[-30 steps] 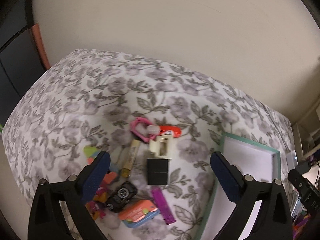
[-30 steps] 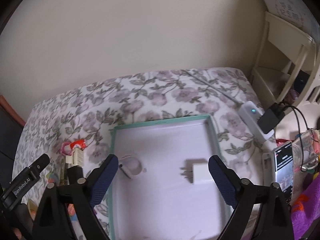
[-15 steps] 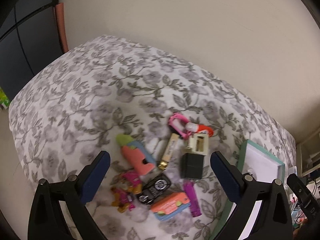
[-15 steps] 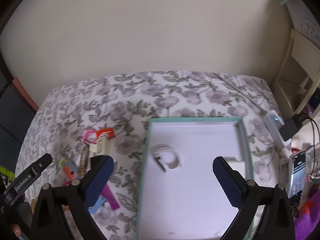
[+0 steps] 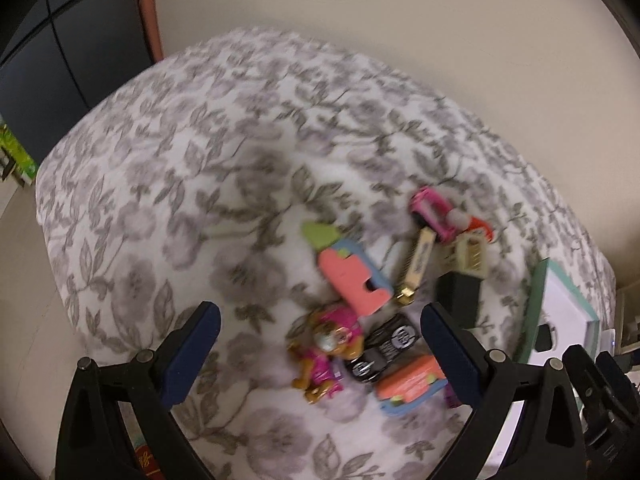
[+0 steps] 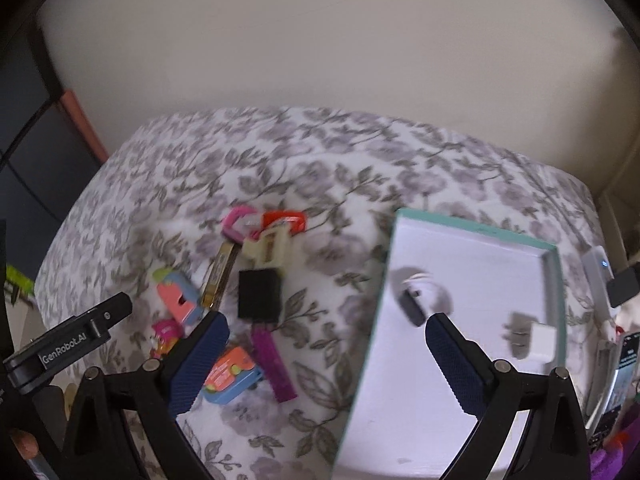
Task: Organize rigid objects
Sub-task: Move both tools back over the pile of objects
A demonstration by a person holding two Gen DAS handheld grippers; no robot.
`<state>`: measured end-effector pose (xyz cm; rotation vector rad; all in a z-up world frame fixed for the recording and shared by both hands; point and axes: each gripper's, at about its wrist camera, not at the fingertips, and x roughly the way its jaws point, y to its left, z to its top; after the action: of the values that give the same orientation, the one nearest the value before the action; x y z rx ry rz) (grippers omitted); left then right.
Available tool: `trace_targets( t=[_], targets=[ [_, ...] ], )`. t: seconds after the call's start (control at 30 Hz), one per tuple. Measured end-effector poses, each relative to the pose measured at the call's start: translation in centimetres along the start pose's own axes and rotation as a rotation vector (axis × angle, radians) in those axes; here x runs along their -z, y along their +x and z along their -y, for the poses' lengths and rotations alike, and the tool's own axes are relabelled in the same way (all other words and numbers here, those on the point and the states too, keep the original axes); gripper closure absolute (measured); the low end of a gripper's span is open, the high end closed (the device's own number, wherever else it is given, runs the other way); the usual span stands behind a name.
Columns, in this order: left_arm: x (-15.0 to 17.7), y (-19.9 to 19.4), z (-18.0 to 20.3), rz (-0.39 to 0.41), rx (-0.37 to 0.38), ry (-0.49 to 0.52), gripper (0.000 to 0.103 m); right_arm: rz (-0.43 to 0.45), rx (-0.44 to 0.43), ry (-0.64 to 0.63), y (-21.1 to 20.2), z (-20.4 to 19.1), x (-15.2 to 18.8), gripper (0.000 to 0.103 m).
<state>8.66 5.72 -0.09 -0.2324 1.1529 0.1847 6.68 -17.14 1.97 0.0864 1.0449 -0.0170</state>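
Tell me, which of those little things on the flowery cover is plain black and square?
The black block, lying in the middle of the pile just below the cream plug. The other dark piece, the black car, is long and has white markings.

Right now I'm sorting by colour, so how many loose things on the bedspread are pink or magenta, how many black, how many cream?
Pink or magenta: 3 (carabiner, dog figure, magenta bar)
Black: 2 (box, toy car)
Cream: 1 (plug block)
Total: 6
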Motion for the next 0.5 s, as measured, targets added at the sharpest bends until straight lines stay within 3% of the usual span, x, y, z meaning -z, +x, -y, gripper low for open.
trace_targets(
  t=[0.37,0.5],
  targets=[
    [0.8,3.7,-1.3,-0.126,-0.056,-0.026,0.003,-0.091,0.000,-0.120,4.7,-3.7,2.4,0.002],
    [1.0,5.1,-1.4,-0.163,-0.086,-0.016,0.003,-0.118,-0.009,-0.108,6.0,-3.7,2.9,0.008]
  ],
)
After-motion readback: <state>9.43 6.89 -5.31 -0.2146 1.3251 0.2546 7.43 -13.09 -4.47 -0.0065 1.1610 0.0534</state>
